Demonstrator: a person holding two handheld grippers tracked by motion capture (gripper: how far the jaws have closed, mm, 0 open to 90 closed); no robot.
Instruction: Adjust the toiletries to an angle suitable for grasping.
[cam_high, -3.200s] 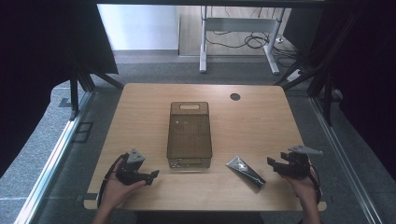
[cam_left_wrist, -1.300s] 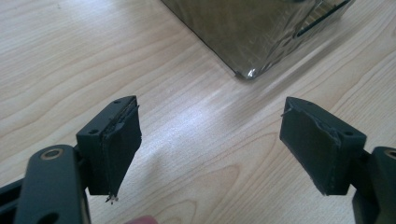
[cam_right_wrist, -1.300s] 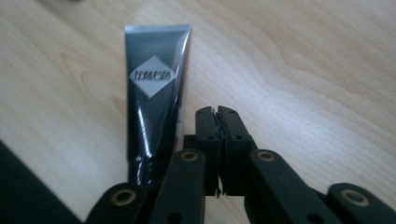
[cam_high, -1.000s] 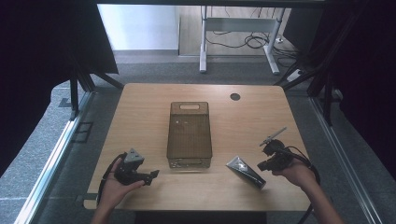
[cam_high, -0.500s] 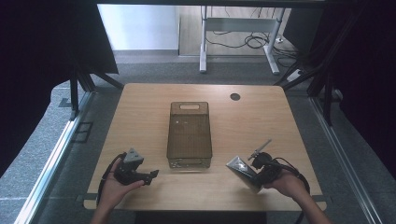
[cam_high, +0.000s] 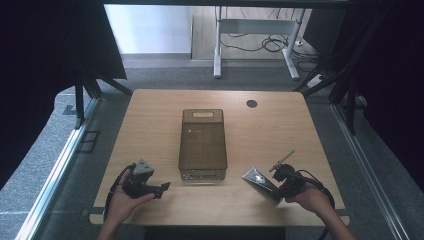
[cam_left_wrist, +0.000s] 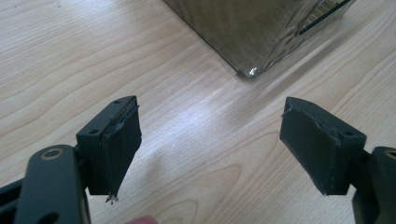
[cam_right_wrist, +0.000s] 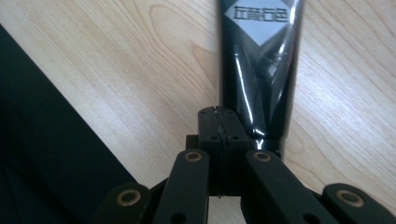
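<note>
The pouch (cam_high: 261, 184) is glossy black, long and flat, with a pale diamond label (cam_right_wrist: 259, 15); it lies near the table's (cam_high: 150, 120) front edge, right of the smoky bin (cam_high: 202, 146); the right gripper (cam_right_wrist: 218, 122), jaws together, sits at its end; the left gripper (cam_left_wrist: 210, 140) stands apart.

Soft daylight from the far side lights the tabletop (cam_high: 150, 125); dark curtains frame it. Glare streaks the pouch (cam_right_wrist: 261, 70), whose near end blurs.
</note>
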